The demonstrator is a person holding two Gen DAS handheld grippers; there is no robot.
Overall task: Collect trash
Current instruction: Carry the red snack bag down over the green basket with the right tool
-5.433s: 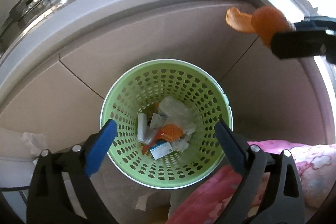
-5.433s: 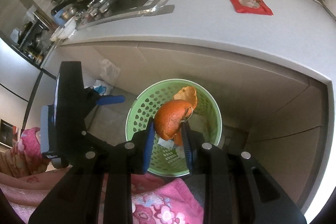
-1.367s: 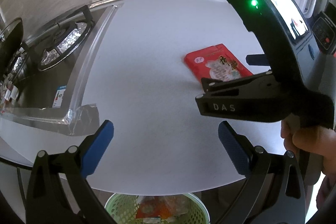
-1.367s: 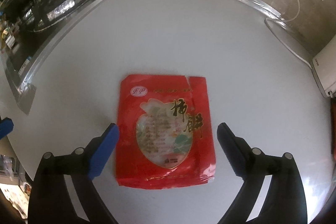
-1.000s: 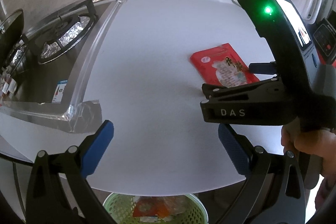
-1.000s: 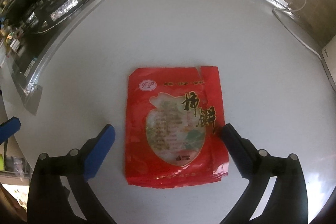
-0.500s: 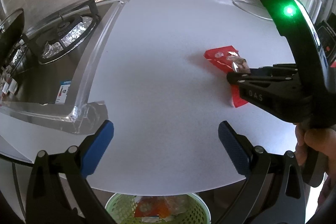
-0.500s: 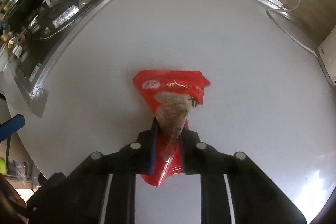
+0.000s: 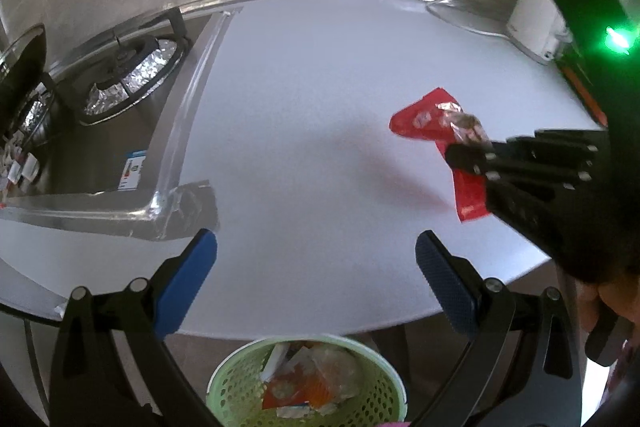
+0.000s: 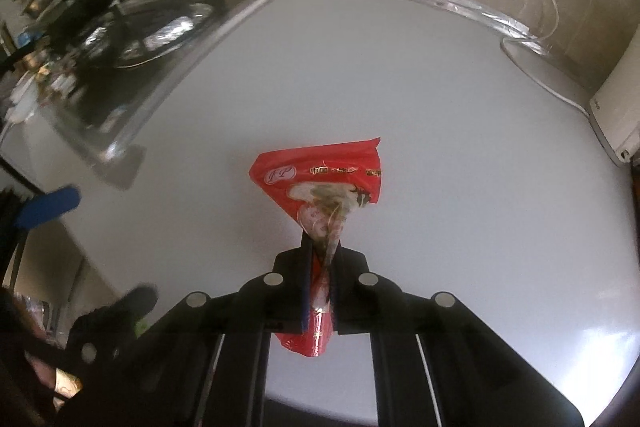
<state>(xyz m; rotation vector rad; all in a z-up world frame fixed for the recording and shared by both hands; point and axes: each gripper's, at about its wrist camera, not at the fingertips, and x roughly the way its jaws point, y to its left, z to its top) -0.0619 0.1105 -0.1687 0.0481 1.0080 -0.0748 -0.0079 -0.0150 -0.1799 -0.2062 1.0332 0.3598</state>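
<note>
The red wrapper [image 10: 320, 195] is pinched in the right gripper [image 10: 320, 259] above the counter [image 10: 440, 131]. The left gripper [image 9: 316, 267] is held apart above the green basket [image 9: 240, 387]. The thin wrapper could be dropped beside the basket.

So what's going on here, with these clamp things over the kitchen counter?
A person is clearing trash with two hand-held tools. The right claw is shut on a red snack wrapper, pinched and crumpled above the white counter. The left claw is open and holds nothing. A green basket with trash in it sits below the counter's edge.
</note>
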